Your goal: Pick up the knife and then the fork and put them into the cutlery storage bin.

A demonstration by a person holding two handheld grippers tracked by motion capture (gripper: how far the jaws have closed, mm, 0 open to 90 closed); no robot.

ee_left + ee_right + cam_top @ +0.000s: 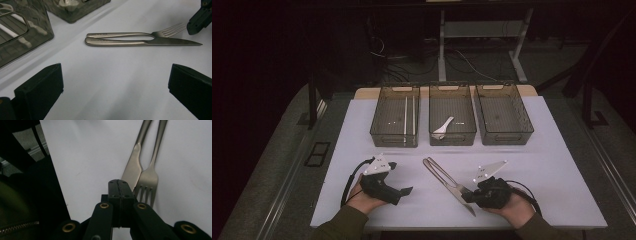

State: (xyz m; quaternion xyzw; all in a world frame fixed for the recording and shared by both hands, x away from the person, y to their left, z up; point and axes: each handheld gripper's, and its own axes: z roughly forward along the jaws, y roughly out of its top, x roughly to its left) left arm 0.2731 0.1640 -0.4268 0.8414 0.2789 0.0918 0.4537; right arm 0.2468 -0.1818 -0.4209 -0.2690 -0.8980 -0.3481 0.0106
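Knife (131,173) under closed right gripper (120,185) (level)

On a white table (532,165), three dark see-through bins stand side by side along the far edge. The left bin (395,115) holds a pair of pale chopsticks (409,116), the middle bin (452,115) a white spoon (442,128), and the right bin (504,114) looks bare. Nearer the person, a metal knife (459,192) and fork (439,171) lie together, slanting toward the right gripper (468,196), whose closed tips sit at the fork's tines and the knife's blade. The left gripper (406,190) rests well apart at the left, jaws spread, nothing between them.
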